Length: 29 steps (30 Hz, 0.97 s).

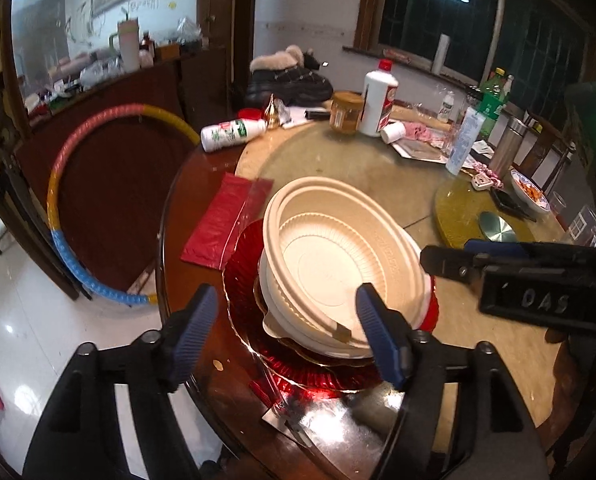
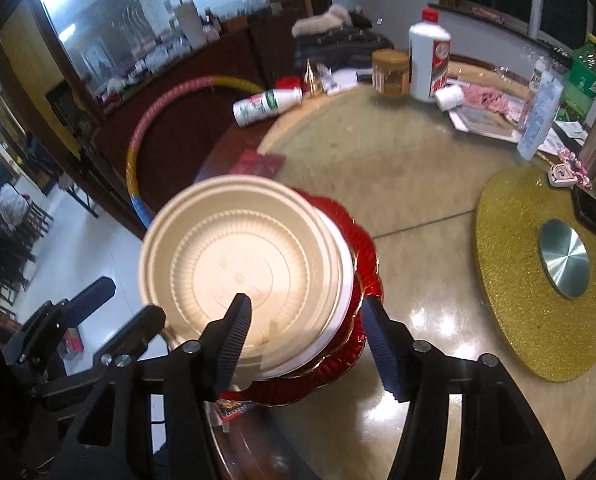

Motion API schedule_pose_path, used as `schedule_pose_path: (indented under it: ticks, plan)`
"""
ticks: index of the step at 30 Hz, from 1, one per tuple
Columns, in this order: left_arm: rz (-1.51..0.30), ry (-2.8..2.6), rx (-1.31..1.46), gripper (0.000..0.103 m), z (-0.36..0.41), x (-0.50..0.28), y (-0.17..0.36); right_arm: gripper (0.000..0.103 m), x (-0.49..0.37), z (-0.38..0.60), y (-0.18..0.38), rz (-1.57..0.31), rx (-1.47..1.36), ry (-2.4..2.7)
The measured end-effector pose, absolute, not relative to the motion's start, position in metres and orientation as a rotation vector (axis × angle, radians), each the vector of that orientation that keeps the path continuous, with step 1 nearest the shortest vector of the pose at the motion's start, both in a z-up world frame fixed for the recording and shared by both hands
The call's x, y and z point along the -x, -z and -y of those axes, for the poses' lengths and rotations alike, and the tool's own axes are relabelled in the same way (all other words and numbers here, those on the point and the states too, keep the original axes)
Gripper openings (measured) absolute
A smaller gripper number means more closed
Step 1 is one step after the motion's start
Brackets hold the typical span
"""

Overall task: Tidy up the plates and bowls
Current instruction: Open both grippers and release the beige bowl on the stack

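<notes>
Your left gripper (image 1: 285, 328) and right gripper (image 2: 308, 338) both stand wide, gripping nothing. Between them sits a cream ribbed bowl (image 1: 338, 256), slightly tilted, nested on white bowls (image 2: 344, 280) atop a red scalloped plate (image 1: 241, 280) at the table (image 1: 378, 172) edge.

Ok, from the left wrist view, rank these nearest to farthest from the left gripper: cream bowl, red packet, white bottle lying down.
1. Cream bowl, right at the left gripper.
2. Red packet, beyond, on the left.
3. White bottle lying down, far left edge.
</notes>
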<state>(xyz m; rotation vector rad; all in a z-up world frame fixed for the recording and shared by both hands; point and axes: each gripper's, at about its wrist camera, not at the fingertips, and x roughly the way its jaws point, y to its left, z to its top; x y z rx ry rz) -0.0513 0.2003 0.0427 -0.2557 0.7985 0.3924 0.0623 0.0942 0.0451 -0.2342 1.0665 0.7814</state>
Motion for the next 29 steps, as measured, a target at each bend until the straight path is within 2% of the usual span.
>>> schedule_pose_path:
  ticks: [3, 6, 8, 10, 16, 29]
  plan:
    - [-0.759, -0.396, 0.204, 0.084, -0.189, 0.062, -0.047, 0.067, -0.053, -0.078, -0.055, -1.006, 0.179, -0.808]
    - [-0.734, -0.407, 0.148, 0.087, -0.178, 0.074, -0.052, 0.075, -0.041, -0.065, -0.058, -0.958, 0.177, -0.833]
    - [-0.739, -0.365, 0.163, 0.093, -0.173, 0.081, -0.053, 0.076, -0.032, -0.055, -0.056, -0.921, 0.205, -0.829]
    - [-0.747, -0.317, 0.181, 0.103, -0.166, 0.086, -0.053, 0.076, -0.027, -0.045, -0.054, -0.905, 0.217, -0.818]
    - [-0.828, -0.323, 0.129, 0.103, -0.146, 0.077, -0.038, 0.076, -0.024, -0.016, -0.042, -0.913, 0.208, -0.783]
    - [-0.823, -0.354, 0.138, 0.103, -0.150, 0.066, -0.033, 0.076, -0.018, -0.017, -0.036, -0.909, 0.257, -0.784]
